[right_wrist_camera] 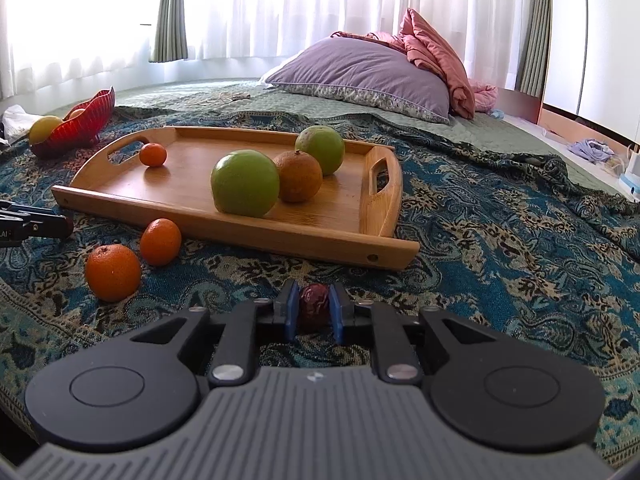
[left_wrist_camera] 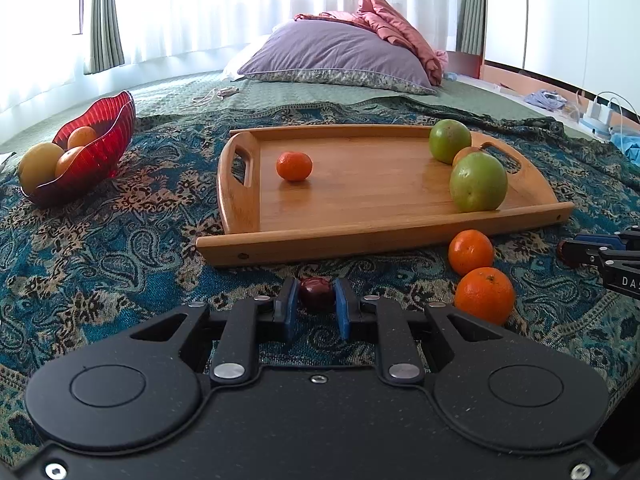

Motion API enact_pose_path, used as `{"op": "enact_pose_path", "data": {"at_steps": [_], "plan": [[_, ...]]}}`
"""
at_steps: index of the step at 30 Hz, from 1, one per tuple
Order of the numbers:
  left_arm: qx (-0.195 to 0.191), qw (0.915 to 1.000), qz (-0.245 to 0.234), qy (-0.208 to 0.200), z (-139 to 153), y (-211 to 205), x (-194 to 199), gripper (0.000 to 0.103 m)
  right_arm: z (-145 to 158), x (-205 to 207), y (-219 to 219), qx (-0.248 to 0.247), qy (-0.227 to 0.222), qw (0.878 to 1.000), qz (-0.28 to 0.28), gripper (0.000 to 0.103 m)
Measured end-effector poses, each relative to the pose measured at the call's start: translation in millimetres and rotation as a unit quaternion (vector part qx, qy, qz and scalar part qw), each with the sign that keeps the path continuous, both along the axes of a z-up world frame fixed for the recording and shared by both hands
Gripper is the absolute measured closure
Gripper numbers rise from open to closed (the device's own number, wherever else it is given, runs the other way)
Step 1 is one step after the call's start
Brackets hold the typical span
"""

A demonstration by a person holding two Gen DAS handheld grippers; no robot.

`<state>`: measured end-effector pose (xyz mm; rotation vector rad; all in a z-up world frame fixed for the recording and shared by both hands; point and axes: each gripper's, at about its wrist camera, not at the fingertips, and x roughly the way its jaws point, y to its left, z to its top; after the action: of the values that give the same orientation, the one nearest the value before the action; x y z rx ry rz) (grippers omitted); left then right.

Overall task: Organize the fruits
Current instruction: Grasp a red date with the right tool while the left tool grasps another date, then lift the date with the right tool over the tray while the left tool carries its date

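My left gripper [left_wrist_camera: 316, 300] is shut on a small dark red fruit [left_wrist_camera: 317, 294], low over the blanket before the wooden tray [left_wrist_camera: 360, 236]. My right gripper [right_wrist_camera: 314, 304] is shut on another dark red fruit [right_wrist_camera: 315, 306], near the tray's [right_wrist_camera: 384, 256] front right corner. The tray holds a small tangerine [left_wrist_camera: 294, 165], two green fruits [left_wrist_camera: 478, 182] [left_wrist_camera: 449, 141] and a brownish orange [right_wrist_camera: 299, 176]. Two tangerines [left_wrist_camera: 471, 252] [left_wrist_camera: 485, 295] lie on the blanket in front of the tray. A red glass bowl [left_wrist_camera: 106, 144] at far left holds several orange and yellow fruits.
A patterned blue blanket [left_wrist_camera: 120, 240] covers the bed. A purple pillow [left_wrist_camera: 336, 56] and pink bedding [left_wrist_camera: 400, 28] lie behind the tray. A cable [left_wrist_camera: 212, 96] lies on the green cover. The right gripper's tip [left_wrist_camera: 592, 254] shows at the left wrist view's right edge.
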<state>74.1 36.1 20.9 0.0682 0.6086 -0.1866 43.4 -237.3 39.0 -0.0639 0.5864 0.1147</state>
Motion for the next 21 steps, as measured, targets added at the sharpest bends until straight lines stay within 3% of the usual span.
{"op": "enact_pose_path", "data": {"at_steps": [3,5,6,7,8,15,21], "plan": [[-0.001,1.0000,0.001,0.000,0.0,0.0,-0.1,0.084,-1.4,3.2,1.7,-0.005,0.007,1.000,0.002,0.057],[-0.002,1.0000,0.002,0.001,-0.4,-0.2,-0.5,0.084,-4.2,6.1,1.0,0.000,0.016,1.000,-0.001,0.057],[-0.004,1.0000,0.001,0.002,0.0,-0.1,-0.7,0.084,-5.1,6.9,-0.2,0.005,0.018,1.000,-0.004,0.064],[-0.005,1.0000,0.002,0.002,0.4,0.1,-0.8,0.084,-5.4,6.7,-1.1,0.009,0.018,1.000,-0.005,0.078],[-0.007,1.0000,0.002,0.002,1.2,0.6,-0.6,0.084,-4.9,6.1,-1.6,0.011,0.016,1.000,-0.006,0.081],[-0.018,0.9997,-0.002,-0.014,18.5,-0.6,12.1,0.084,18.9,4.3,3.5,0.029,-0.025,0.999,0.006,0.082],[-0.021,0.9995,-0.005,-0.024,31.4,-5.5,37.8,0.085,43.7,27.4,25.3,0.055,-0.044,0.997,0.043,0.082]]}}
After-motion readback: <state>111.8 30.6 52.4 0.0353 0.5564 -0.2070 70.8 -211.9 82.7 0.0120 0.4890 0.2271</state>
